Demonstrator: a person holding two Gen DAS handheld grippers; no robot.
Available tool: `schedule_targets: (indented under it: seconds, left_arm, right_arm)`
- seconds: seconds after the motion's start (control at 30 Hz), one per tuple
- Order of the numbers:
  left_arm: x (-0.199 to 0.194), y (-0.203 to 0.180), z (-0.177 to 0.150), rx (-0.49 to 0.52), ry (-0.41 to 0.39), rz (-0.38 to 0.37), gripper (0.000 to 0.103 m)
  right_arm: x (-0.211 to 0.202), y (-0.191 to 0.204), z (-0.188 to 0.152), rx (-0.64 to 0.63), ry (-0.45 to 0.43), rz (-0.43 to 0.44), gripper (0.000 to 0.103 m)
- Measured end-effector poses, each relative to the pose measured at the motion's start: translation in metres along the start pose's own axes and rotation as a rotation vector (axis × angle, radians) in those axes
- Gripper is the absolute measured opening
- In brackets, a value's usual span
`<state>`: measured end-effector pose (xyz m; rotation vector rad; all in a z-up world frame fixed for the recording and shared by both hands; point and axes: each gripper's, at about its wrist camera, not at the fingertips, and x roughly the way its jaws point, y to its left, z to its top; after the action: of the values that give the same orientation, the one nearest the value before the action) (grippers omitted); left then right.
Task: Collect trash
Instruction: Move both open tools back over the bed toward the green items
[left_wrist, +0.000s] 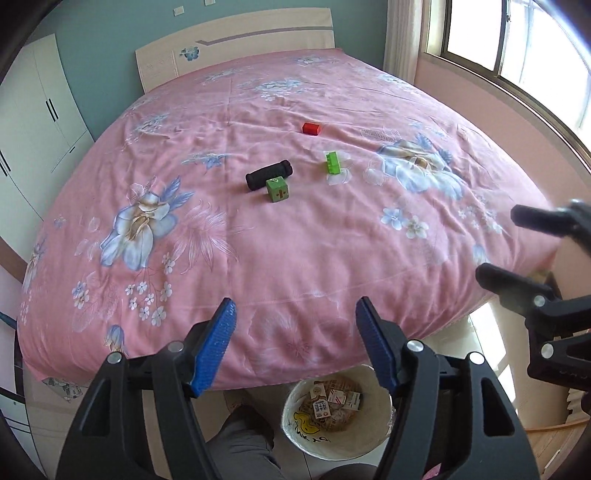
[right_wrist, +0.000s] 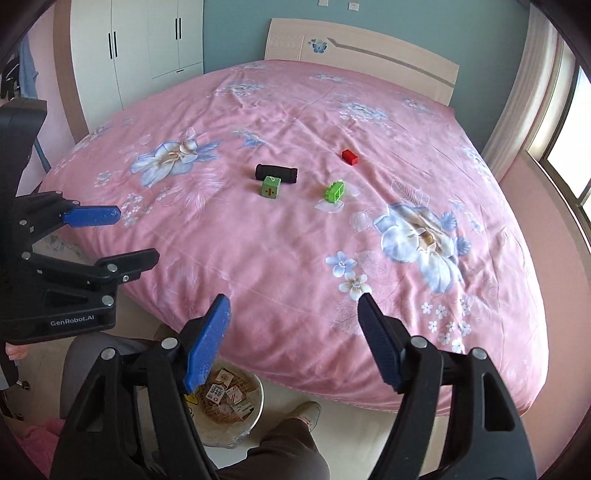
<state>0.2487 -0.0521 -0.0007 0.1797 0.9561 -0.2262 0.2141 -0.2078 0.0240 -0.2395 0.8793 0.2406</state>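
Our left gripper (left_wrist: 295, 321) and right gripper (right_wrist: 293, 319): both released, empty, above the bin (left_wrist: 295, 397), likely after dropping wrappers (left_wrist: 334, 400). Remaining on the bed (left_wrist: 258, 258): black roller (left_wrist: 269, 175), green cube (left_wrist: 277, 189), green brick (left_wrist: 332, 163), red block (left_wrist: 312, 128).

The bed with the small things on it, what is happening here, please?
A person holds two grippers above the near edge of the bed. The left gripper and right gripper are both open and empty. On the cover lie a black roller, a green cube, a green brick and a red block, all untouched. A trash bin with small cartons in it stands on the floor below.
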Motion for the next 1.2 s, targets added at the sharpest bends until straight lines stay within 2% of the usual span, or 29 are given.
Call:
schedule_targets:
  seconds: [0.23, 0.63, 0.87, 1.2]
  left_arm:
    - [0.001, -0.009, 0.031, -0.009, -0.046, 0.038, 0.070]
    - [0.039, -0.009, 0.075, -0.101, -0.029, 0.044, 0.070]
    - [0.083, -0.003, 0.093, -0.167, 0.016, 0.036, 0.070]
    - [0.165, 0.018, 0.116, -0.277, 0.088, 0.024, 0.070]
  right_arm:
    - [-0.011, -0.021, 0.041, 0.040, -0.062, -0.023, 0.071]
    - [0.006, -0.050, 0.100, 0.132, -0.118, 0.004, 0.073]
    - [0.050, -0.068, 0.123, 0.167, -0.095, 0.018, 0.074]
    - [0.151, -0.091, 0.142, 0.242, 0.013, 0.058, 0.074]
